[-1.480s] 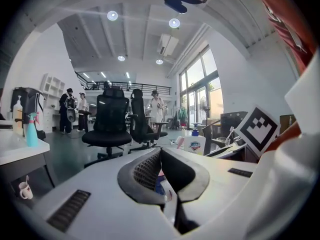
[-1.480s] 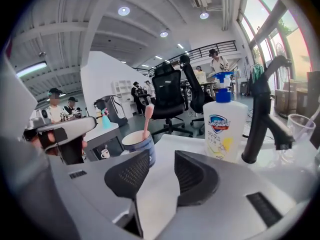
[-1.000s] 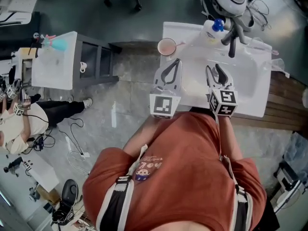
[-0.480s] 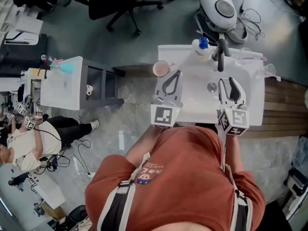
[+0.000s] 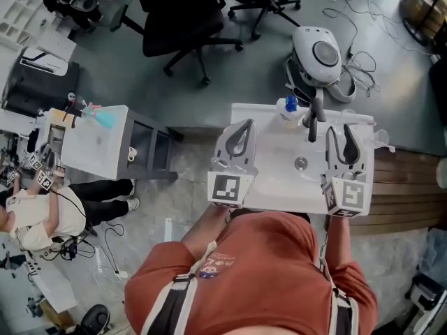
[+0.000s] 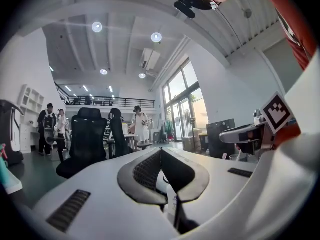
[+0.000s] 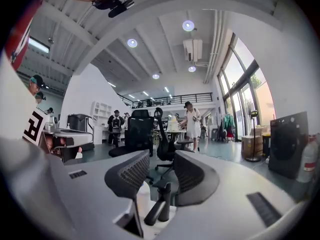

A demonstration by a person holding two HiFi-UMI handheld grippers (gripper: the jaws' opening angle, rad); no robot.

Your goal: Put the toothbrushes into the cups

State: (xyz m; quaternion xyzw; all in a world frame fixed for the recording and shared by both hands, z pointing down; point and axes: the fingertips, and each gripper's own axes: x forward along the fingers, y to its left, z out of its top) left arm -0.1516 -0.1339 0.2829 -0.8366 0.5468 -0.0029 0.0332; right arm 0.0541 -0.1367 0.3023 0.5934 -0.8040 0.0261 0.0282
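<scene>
I see no toothbrush in any view, and the pink cup is hidden behind my left gripper. Below me stands a white washbasin (image 5: 279, 183) with a black tap (image 5: 312, 117) and a white bottle with a blue cap (image 5: 286, 106) at its far edge. My left gripper (image 5: 246, 123) hangs over the basin's left end, shut and empty (image 6: 160, 150). My right gripper (image 5: 341, 130) is held over the basin's right part, open with nothing between its fingers (image 7: 161, 156). Under its jaws the tap (image 7: 161, 206) and the bottle (image 7: 141, 194) show.
A round white appliance with cables (image 5: 318, 51) sits behind the basin. Black office chairs (image 5: 188, 26) stand farther off. A white cabinet (image 5: 94, 142) is at the left, with a person (image 5: 35, 218) seated on the floor near it. Wooden boards (image 5: 408, 187) lie right of the basin.
Both grippers have risen away from the basin, the right one more and swinging rightward. The pink cup at the basin's left corner has slipped behind the left gripper.
</scene>
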